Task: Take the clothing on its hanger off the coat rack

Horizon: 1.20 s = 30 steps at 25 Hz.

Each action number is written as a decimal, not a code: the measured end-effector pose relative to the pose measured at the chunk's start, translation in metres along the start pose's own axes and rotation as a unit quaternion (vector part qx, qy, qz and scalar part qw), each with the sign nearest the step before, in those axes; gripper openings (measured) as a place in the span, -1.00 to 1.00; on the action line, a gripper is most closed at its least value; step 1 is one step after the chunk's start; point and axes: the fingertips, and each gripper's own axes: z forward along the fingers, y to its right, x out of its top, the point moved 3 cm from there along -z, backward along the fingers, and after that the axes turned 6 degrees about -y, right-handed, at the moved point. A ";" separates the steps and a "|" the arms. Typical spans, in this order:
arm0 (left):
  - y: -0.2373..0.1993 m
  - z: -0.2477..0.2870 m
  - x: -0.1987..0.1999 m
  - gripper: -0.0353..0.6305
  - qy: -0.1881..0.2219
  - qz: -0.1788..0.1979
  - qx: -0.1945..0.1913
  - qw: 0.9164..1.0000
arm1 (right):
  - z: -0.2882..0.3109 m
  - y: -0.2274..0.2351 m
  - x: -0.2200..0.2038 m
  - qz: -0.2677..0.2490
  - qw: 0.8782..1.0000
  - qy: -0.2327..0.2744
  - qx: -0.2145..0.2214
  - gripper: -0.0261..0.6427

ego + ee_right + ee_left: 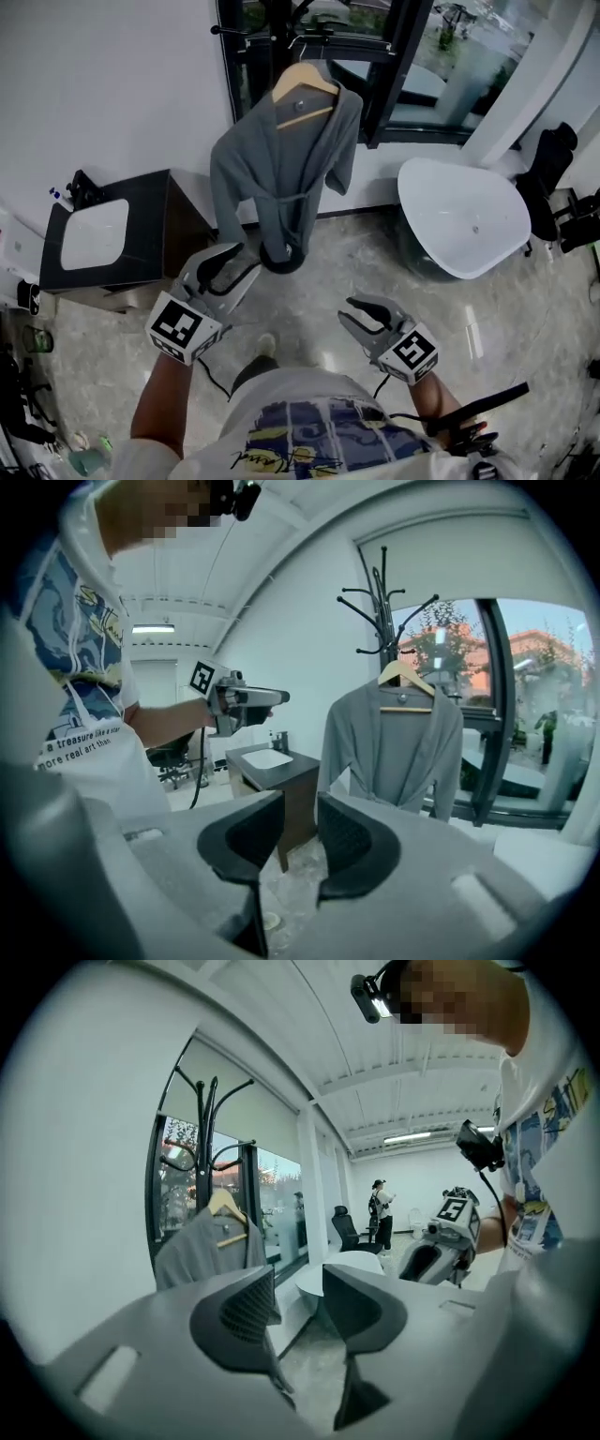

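Note:
A grey robe [286, 169] hangs on a wooden hanger [305, 84] from a black coat rack [281, 19] in front of the window. My left gripper [234, 265] is held low, just left of the robe's hem in the head view. It stands open with nothing between its jaws, and in the left gripper view [298, 1302] the robe [202, 1241] is some way ahead. My right gripper [354, 314] is lower and to the right, open and empty. The right gripper view [300, 832] shows the robe [394, 747] and hanger [405, 679] well beyond it.
A dark vanity cabinet [178, 211] with a white basin stands left of the rack. A white bathtub [464, 220] sits to the right, with a black office chair [553, 159] beyond it. A person [380, 1213] stands far back in the room.

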 end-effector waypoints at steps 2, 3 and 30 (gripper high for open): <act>-0.048 0.008 0.019 -0.36 0.007 0.024 0.008 1.000 | 0.009 0.009 0.006 0.015 1.000 0.001 -0.026 -0.60; -0.072 0.013 0.026 -0.31 0.008 0.034 0.008 0.999 | 0.015 0.011 0.010 0.021 0.999 0.002 -0.036 -0.60; -0.228 0.221 0.033 0.15 -0.193 0.076 -0.133 0.969 | 0.047 0.006 0.005 0.132 0.974 -0.019 -0.185 -0.60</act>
